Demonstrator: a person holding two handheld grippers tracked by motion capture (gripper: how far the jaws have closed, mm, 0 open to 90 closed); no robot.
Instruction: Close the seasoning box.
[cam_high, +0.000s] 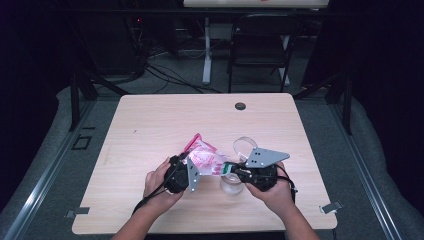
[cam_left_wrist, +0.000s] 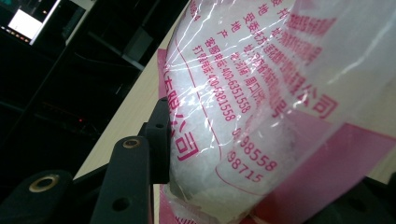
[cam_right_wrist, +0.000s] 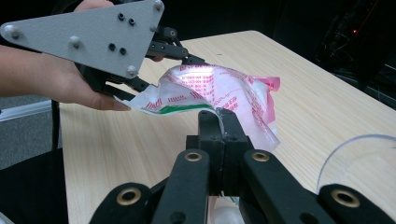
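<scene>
Pale wooden table (cam_high: 165, 120) fronts a dark room with chair (cam_high: 260, 42).

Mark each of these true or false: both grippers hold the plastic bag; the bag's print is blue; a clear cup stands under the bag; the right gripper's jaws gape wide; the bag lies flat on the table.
1. Both the left gripper and the right gripper hold the plastic bag: true.
2. Blue print: false, it is red and pink.
3. A clear cup stands under the bag: true.
4. Right jaws gape: false, they pinch the bag's edge.
5. Bag lies flat on the table: false, it is lifted.
</scene>
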